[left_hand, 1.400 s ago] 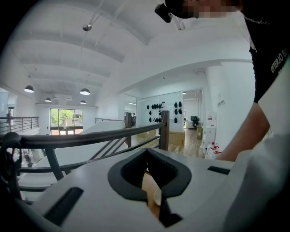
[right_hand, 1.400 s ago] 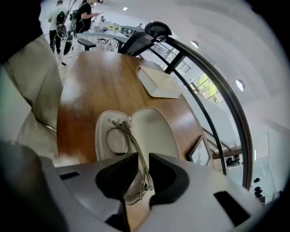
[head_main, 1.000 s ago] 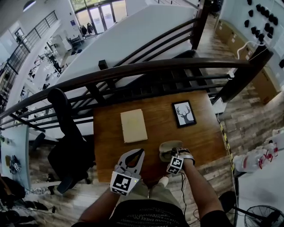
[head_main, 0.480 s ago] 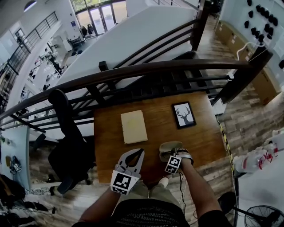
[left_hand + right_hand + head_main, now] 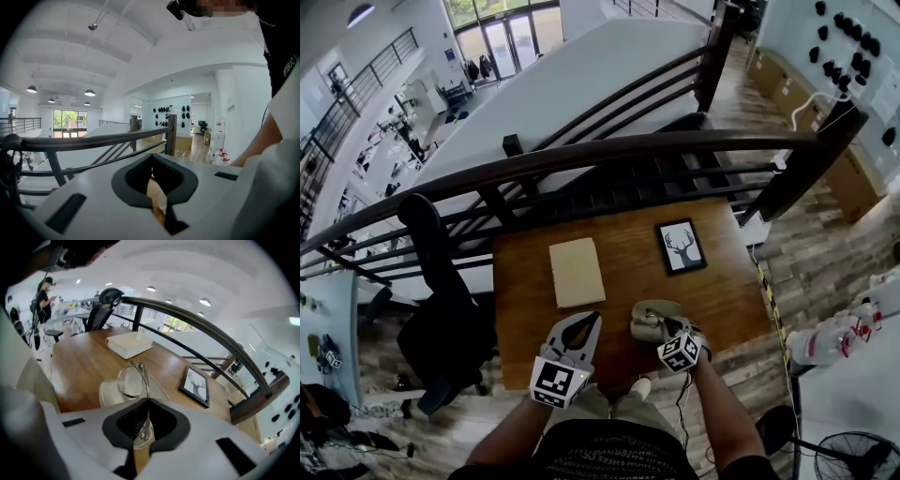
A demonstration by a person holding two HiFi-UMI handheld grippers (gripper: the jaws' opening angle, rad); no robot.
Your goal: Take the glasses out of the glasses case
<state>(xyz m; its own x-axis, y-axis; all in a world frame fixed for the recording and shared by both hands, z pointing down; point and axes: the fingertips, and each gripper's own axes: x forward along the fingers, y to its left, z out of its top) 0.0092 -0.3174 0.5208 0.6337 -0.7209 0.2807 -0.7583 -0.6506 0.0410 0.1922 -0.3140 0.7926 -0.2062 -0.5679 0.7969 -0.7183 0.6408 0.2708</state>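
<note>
The pale open glasses case lies near the wooden table's front edge, also seen as the case below my right gripper. The thin metal-framed glasses stand up just above the case, clear lenses showing. My right gripper has just been closing and is now shut on the glasses' thin wire frame, pointing steeply down; in the head view the right gripper sits over the case's near side. My left gripper hovers left of the case at the table edge, tips together and holding nothing, as the left gripper view also shows.
A beige book lies mid-table and a framed deer picture sits at the back right. A dark wooden railing runs behind the table. A black office chair stands to the left.
My right gripper has closed on the glasses, rolled and risen, lifting them up off the case. The left gripper has stayed where it was.
</note>
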